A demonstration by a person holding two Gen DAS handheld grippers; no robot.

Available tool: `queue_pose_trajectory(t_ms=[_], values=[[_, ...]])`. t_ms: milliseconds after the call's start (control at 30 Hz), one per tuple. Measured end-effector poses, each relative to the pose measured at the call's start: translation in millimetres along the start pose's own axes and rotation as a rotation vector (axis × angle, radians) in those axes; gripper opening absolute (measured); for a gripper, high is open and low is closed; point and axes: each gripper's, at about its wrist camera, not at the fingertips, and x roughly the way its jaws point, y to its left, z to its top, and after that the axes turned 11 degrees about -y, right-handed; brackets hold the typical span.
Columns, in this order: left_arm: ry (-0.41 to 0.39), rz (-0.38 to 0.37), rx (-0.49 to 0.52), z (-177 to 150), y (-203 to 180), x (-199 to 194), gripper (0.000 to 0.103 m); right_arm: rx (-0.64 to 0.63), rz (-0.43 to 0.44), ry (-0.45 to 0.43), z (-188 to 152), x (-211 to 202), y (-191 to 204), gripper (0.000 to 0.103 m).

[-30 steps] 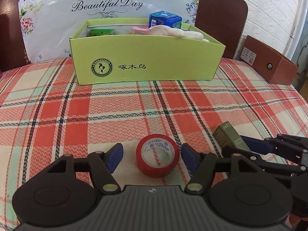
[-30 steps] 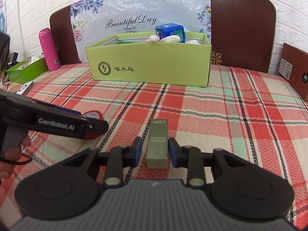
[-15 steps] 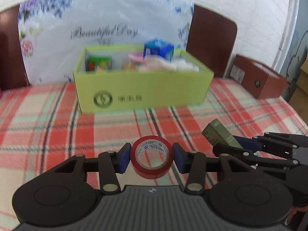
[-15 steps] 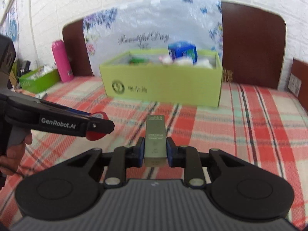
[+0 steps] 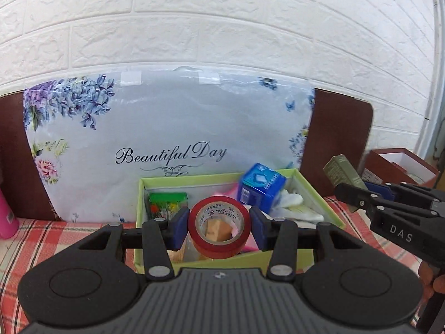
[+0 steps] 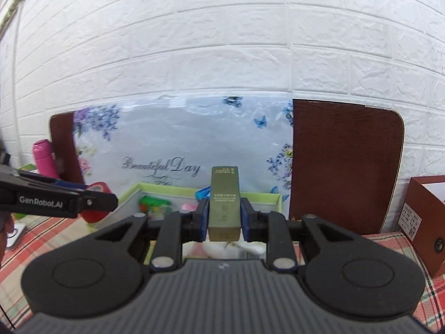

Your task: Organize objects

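Observation:
My left gripper [image 5: 219, 229] is shut on a red tape roll [image 5: 219, 252] and holds it in the air above the near side of the open light-green box [image 5: 143, 194]. My right gripper [image 6: 224, 217] is shut on a slim olive-green box [image 6: 224, 194], held upright above the same green box [image 6: 271, 198]. In the left wrist view the right gripper [image 5: 361, 192] shows at the right with the olive box [image 5: 340, 172]. In the right wrist view the left gripper [image 6: 94, 197] shows at the left with the tape roll [image 6: 97, 187].
Inside the green box lie a blue packet [image 5: 261, 188], a green packet [image 5: 167, 201] and white items [image 5: 294, 204]. A floral "Beautiful Day" bag [image 5: 167, 128] leans on the dark headboard [image 6: 345, 164]. A brown box [image 6: 422, 214] stands at right, a pink bottle [image 6: 44, 158] at left.
Both grippers closed on their objects, lifted them off the plaid cloth and moved forward to the green box, which is now right below them.

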Motion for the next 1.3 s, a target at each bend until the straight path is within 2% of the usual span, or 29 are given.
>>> queue_pose_trajectory(t_ms=[133,167,200,233,300,367,400,433,500,867,1033,1300], values=[[0.013,0.03,0.003,-3.9,2.1,28.9,0.049,0.008,-0.02,0.033,-15.9,30.9,-1.2,0.023],[0.011,0.035,0.005,-7.4,2.8,35.0,0.053,0.01,-0.018,0.047,-22.4,38.3,-1.3,0.023],[0.015,0.042,0.012,-12.1,3.2,41.3,0.061,0.01,-0.004,0.067,-30.6,45.9,-2.1,0.026],[0.031,0.063,0.02,-17.4,3.5,46.3,0.079,0.003,0.002,0.094,-37.5,49.9,-2.2,0.045],[0.049,0.112,0.03,-26.9,5.2,46.9,0.081,-0.01,-0.03,0.083,-46.7,43.3,-2.1,0.065],[0.042,0.094,0.015,-33.9,11.4,40.2,0.081,-0.028,-0.049,0.021,-51.4,25.5,-1.7,0.077],[0.037,0.09,0.0,-36.2,14.3,36.4,0.081,-0.035,-0.064,-0.003,-52.6,17.2,-1.2,0.089],[0.034,0.091,-0.012,-38.2,16.2,31.6,0.081,-0.039,-0.081,-0.024,-53.6,9.1,-0.7,0.097],[0.032,0.1,-0.026,-40.9,17.5,22.2,0.081,-0.046,-0.096,-0.042,-55.9,-6.9,0.1,0.101],[0.082,0.083,-0.045,-78.8,-7.8,-41.2,0.084,0.006,-0.083,0.087,-76.5,-82.8,8.7,0.103],[0.123,0.096,-0.07,-93.0,-13.8,-64.0,0.084,0.001,-0.068,0.102,-76.6,-108.3,16.6,0.103],[0.136,0.129,-0.083,-101.0,-21.3,-98.4,0.084,0.024,-0.069,0.109,-69.6,-135.0,20.8,0.103]])
